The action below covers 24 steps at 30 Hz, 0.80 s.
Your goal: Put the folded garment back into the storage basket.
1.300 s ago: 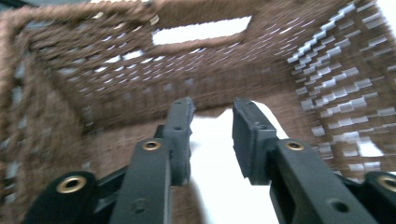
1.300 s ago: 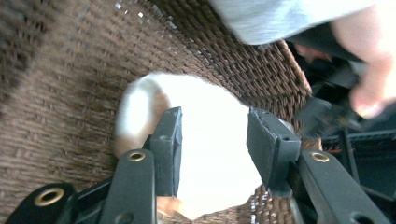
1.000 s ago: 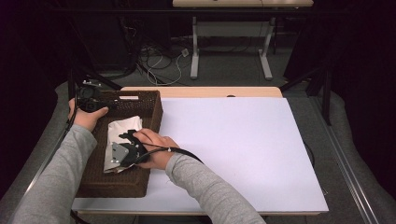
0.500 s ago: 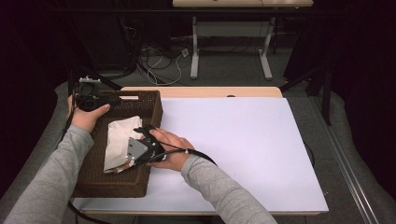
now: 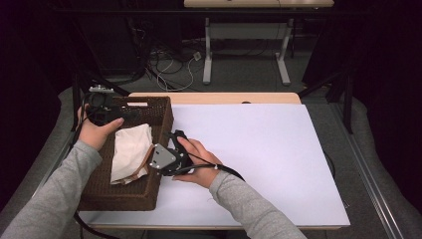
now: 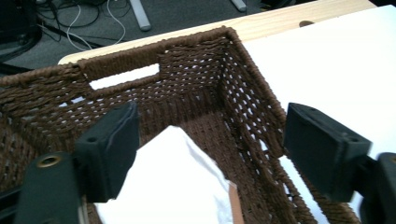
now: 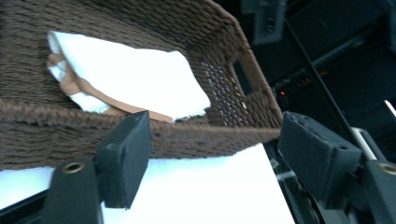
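- I see a dark brown woven basket (image 5: pixel 149 119).
- In it lies my white cloth (image 5: pixel 130 149) with a tan-brown band.
- The table cover (image 5: pixel 259 149) looks plain white, the table edge (image 5: pixel 224 97) pale wood.
- Both grippers' jaws are black.

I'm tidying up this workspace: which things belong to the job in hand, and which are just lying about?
In the job:
folded white cloth
brown wicker basket
left tool
right tool

Lying about:
white table mat
floor cables

I see basket (image 5: pixel 161 117) on counter (image 5: pixel 259 149) left edge | cloth (image 5: pixel 130 149) inside basket | right claw (image 5: pixel 171 144) just beside basket's right wall
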{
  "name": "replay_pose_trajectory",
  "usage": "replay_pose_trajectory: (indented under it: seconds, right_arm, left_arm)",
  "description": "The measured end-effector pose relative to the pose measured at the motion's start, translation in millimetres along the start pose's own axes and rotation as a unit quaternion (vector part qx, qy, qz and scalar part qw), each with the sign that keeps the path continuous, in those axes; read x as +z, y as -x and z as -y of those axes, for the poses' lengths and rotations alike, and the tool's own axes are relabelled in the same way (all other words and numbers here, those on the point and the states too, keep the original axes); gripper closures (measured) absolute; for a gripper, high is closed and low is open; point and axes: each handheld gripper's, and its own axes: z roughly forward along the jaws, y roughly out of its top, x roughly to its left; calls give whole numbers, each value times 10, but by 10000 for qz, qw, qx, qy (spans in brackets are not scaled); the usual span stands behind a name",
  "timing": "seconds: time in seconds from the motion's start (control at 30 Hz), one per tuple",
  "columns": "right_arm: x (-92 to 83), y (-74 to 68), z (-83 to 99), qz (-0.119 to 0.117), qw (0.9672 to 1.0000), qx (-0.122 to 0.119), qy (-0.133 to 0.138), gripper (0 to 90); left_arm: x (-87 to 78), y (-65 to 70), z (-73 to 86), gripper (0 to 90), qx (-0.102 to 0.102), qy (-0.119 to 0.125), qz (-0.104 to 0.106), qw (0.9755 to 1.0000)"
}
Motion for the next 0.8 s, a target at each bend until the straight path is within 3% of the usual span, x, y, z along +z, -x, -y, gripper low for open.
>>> replay_pose_trajectory:
  seconds: [0.07,0.2,0.23,0.27,0.3,0.33,0.53,0.57,0.67,0.73,0.8]
  right_arm:
    - [-25,6,20,57,10000,58,8,236]
    - [-129,46,122,18,9987,499,28,170]
    - [-129,46,122,18,9987,499,28,170]
    - [-150,73,159,29,9976,687,-54,143]
    - [-150,73,159,29,9976,687,-54,143]
    - [-176,110,209,-3,9955,945,-73,140]
    - [-286,199,406,-106,9882,1513,-191,71]
    - [-286,199,406,-106,9882,1513,-191,71]
    - [-391,251,548,19,9839,1763,-290,0]
    - [-426,269,591,58,9831,1809,-293,0]
    - [-506,305,687,68,9799,1967,-339,0]
  left_arm:
    - [1,29,-1,162,-1,-4,16,10000]
    - [7,199,-42,99,97,12,108,9999]
    - [7,199,-42,82,97,12,108,9999]
    - [11,241,-50,66,120,36,137,9998]
    - [14,282,-58,66,163,57,157,9997]
    - [16,359,-70,39,229,110,212,9995]
    - [16,532,-89,0,320,209,401,9985]
    - [17,571,-88,0,328,224,458,9982]
    - [26,739,-63,0,420,230,630,9969]
    - [39,779,-50,0,435,265,662,9965]
    - [70,865,-13,0,423,267,668,9965]
